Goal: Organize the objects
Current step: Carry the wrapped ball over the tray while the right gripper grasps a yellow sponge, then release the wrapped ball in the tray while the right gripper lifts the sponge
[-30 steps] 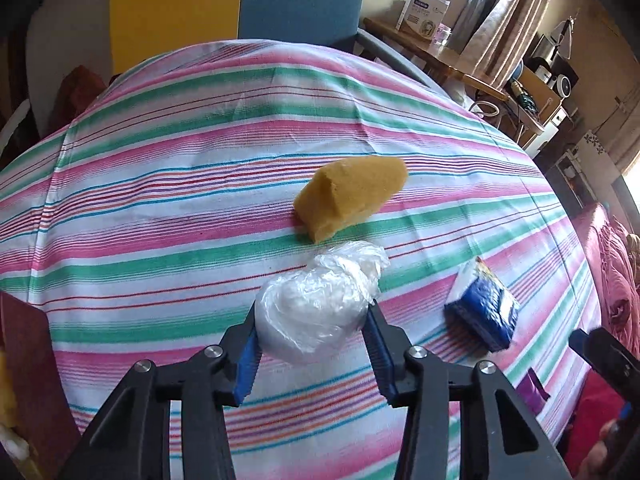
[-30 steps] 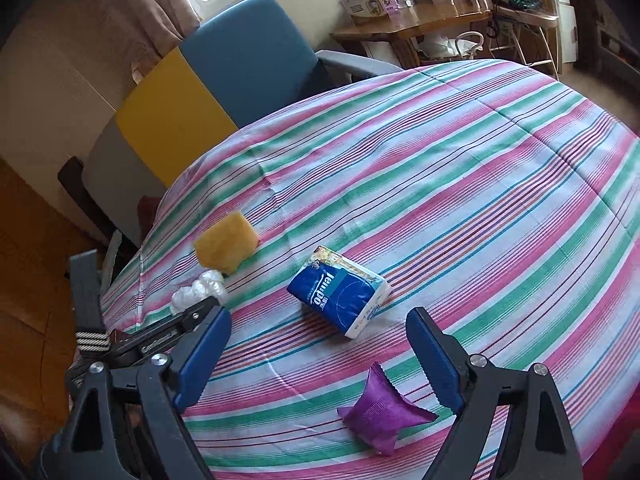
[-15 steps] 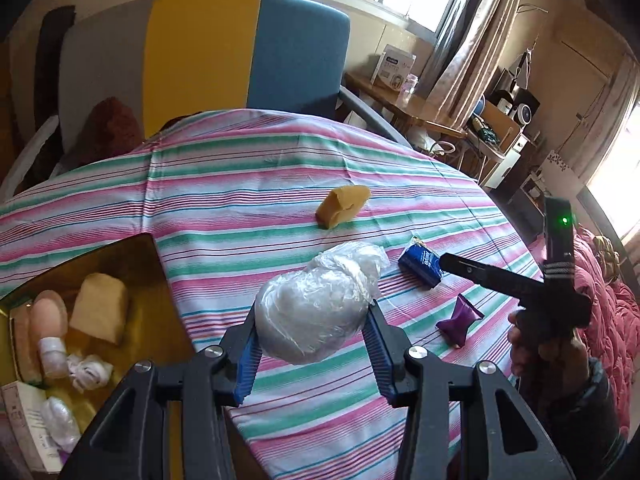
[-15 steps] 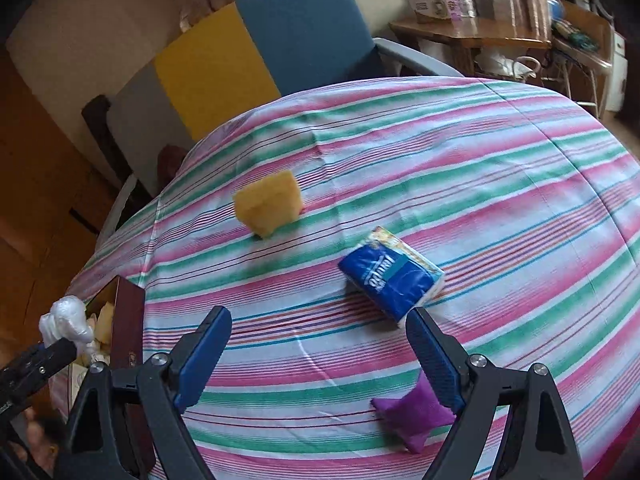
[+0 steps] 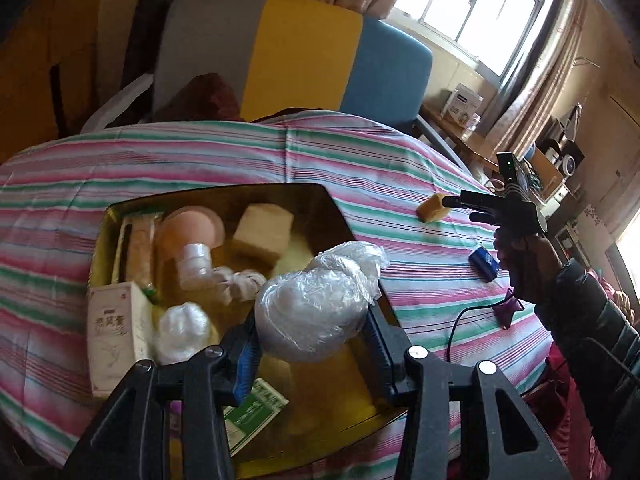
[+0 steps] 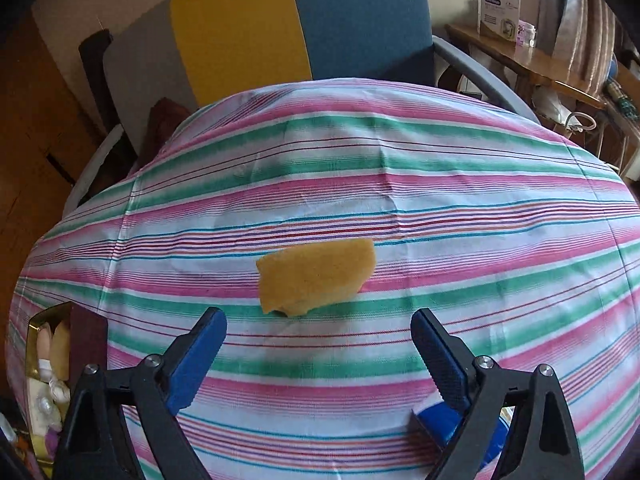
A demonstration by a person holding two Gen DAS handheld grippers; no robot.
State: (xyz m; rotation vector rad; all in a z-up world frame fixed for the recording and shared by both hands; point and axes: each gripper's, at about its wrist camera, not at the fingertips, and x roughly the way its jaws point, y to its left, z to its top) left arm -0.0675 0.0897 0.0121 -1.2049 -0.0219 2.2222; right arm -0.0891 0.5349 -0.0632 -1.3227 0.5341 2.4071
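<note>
My left gripper (image 5: 310, 330) is shut on a clear plastic-wrapped white bundle (image 5: 316, 304) and holds it above the gold storage box (image 5: 338, 216), which holds several items. My right gripper (image 6: 318, 336) is open and empty, just short of the yellow sponge (image 6: 316, 276) on the striped tablecloth. The sponge also shows in the left wrist view (image 5: 432, 210), with the right gripper (image 5: 460, 208) beside it. A blue tissue pack (image 5: 484, 262) and a purple pouch (image 5: 506, 312) lie further right; the blue pack shows under my right finger (image 6: 452, 424).
The box (image 6: 48, 316) sits at the table's left edge. In it are a white carton (image 5: 116, 332), a tan sponge (image 5: 262, 230), a pink round item (image 5: 192, 230) and small wrapped bundles. A grey, yellow and blue chair (image 6: 280, 28) stands behind the table. A wooden side table (image 6: 520, 56) stands at the right.
My left gripper carried the wrapped bundle left, from over the tablecloth to above the gold box. My right gripper moved forward from the tissue pack towards the yellow sponge.
</note>
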